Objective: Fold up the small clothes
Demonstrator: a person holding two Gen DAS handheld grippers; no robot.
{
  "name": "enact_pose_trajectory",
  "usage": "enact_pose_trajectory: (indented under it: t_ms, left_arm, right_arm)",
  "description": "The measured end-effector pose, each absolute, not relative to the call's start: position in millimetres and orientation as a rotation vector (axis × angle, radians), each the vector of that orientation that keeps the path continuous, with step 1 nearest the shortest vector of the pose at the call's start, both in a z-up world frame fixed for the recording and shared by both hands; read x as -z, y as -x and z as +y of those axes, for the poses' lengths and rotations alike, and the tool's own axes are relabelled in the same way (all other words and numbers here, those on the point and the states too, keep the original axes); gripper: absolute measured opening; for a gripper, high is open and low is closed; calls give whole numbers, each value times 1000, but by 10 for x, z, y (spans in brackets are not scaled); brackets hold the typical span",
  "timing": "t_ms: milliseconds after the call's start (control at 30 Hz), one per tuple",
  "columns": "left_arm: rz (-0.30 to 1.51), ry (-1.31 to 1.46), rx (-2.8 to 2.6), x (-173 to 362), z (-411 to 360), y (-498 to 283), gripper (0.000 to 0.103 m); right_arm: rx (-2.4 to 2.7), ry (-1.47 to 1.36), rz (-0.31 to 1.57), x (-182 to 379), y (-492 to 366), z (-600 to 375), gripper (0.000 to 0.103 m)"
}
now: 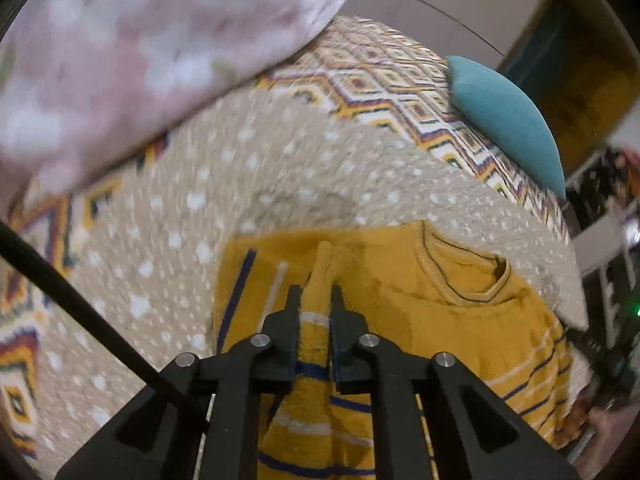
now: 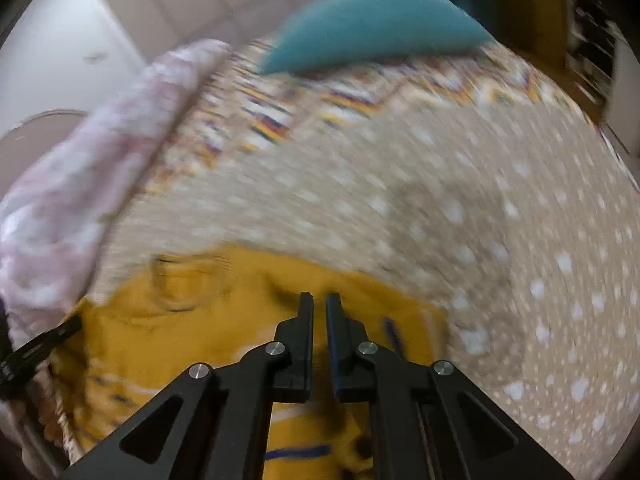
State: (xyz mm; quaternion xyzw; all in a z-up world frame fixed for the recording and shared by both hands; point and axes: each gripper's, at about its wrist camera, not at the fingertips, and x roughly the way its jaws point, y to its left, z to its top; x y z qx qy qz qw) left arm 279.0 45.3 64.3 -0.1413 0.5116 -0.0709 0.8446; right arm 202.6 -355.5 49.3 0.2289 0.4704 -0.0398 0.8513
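Your left gripper point(image 1: 316, 296) is pinching a raised fold of the mustard striped sweater point(image 1: 460, 320) — yellow knit stands up between its two black fingers. Your right gripper point(image 2: 319, 304) has its jaws pressed nearly together over the same sweater, though the blur hides whether cloth is caught. The sweater lies near you on the beige dotted blanket point(image 1: 280, 184), with a teal cushion point(image 1: 508, 120) far behind and a pink floral bundle point(image 1: 140, 52) at far left.
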Motion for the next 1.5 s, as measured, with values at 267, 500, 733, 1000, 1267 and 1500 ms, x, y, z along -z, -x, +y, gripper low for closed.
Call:
enact_pose_trajectory:
  t_ms: [267,500,733,1000,1267,1500]
  left_arm:
    - [945,365,198,-1084,1006,-2130,63]
    - [1014,252,311,-769,1058,-1415,72]
    - [1141,148,269,-311,809,-1369,17]
    - [1025,194,89,-715,1256,-1302,10]
    - [1008,600,238,-554,1526,-737,71]
    - [1072,702,318,-105,1095,-773,83]
  right_arm:
    - [-2,-590,862,-927,-1071,-3907,58]
    - [-147,-598,894,-774,-201,-3678,70]
    - [-188,-555,989,-365,-268,-3267,8]
    - [65,-536,954,-406,-14,-3669,22]
    - [-88,-812,825,-489,483,-3582,63]
    - [-145,-915,852,-99,445,-3224,67]
